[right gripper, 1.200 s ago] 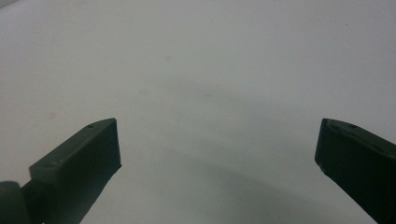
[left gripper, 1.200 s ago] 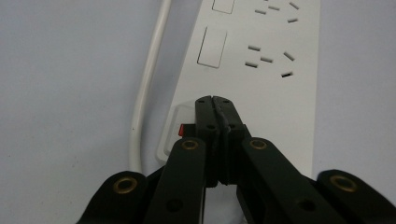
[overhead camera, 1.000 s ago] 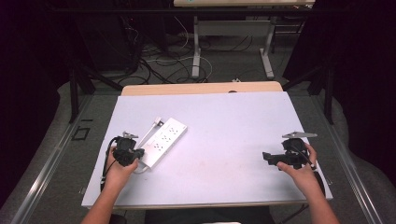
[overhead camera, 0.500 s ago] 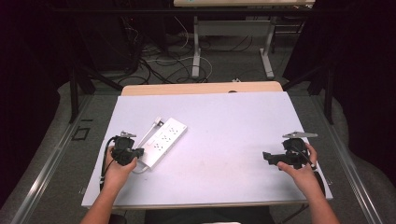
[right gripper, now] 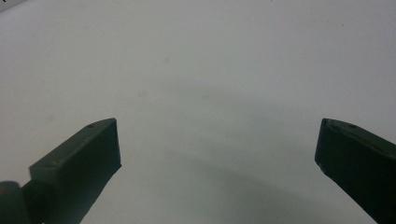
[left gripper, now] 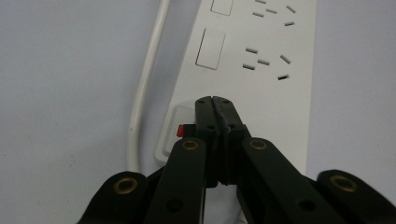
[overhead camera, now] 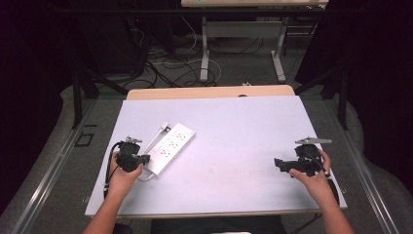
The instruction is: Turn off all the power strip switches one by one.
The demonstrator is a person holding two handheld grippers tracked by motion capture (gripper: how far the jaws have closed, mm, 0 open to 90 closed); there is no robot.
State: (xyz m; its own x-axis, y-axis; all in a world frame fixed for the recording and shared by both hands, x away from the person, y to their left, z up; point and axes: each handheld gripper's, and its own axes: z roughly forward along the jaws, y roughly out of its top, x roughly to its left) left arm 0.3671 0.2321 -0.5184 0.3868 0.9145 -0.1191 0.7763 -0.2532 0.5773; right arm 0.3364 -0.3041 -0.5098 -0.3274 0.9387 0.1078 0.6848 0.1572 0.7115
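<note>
Comparing with a second ago, nothing has shifted: table point(overhead camera: 234, 122), power strip point(overhead camera: 171, 147) at its left half, both hands parked. So the switch press looks in hand, not finished. My left gripper point(left gripper: 215, 105), jaws closed together, rests its tips at the strip's red-marked switch point(left gripper: 180, 129); my right gripper point(overhead camera: 281, 165) gapes wide, holding nothing.

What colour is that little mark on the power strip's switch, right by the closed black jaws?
Red: the small mark sits on the white power strip, best in the left gripper view.
</note>
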